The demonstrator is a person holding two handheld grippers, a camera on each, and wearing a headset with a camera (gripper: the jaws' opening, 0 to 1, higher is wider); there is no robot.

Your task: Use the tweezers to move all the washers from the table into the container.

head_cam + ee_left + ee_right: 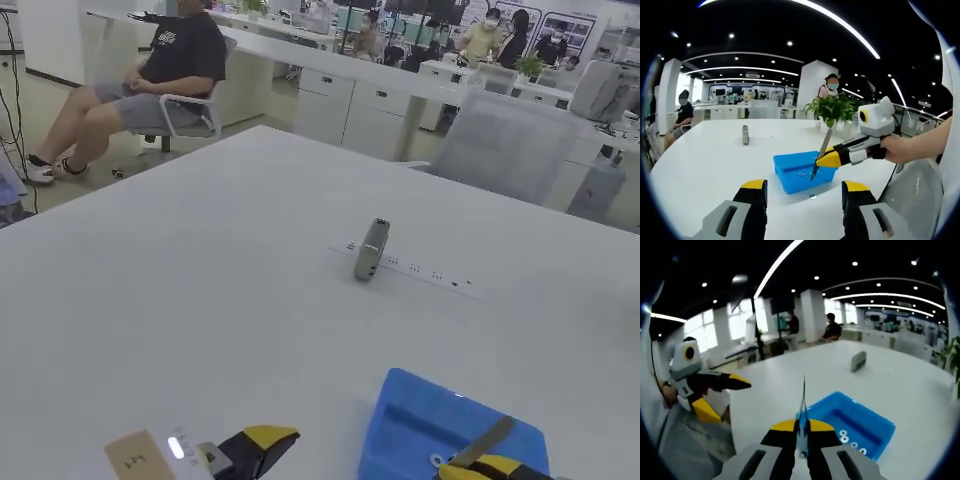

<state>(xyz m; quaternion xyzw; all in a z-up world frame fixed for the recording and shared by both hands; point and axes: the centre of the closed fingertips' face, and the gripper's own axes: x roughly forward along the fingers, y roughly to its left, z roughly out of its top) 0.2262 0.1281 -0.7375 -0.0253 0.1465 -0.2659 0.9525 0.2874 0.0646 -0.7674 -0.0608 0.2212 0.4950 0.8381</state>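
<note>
Writing first: a tan label point(135, 455) on the left gripper point(805, 185) carries dark marks, too small to read. The white print on a seated person's point(110, 112) dark shirt point(185, 50) is just as unreadable.

Now the tool. The right gripper point(802, 426) has its yellow-tipped jaws pinched together on the tweezers point(803, 402), which jut straight out from between them. In the left gripper view a hand point(900, 147) brings that gripper in from the right, with the tweezers slanting down and their tips inside the blue container point(790, 175). The two blades look nearly closed; whether anything is caught between them cannot be told.

The washers point(844, 436): three small rings lie on the container's floor, near its close corner in the right gripper view. What looks like a stray washer point(812, 196) sits on the white table point(715, 155), just in front of the container.

The left gripper hangs low, apart from the container, jaws spread wide with nothing between them. Farther back on the table stands a grey block point(371, 248).
</note>
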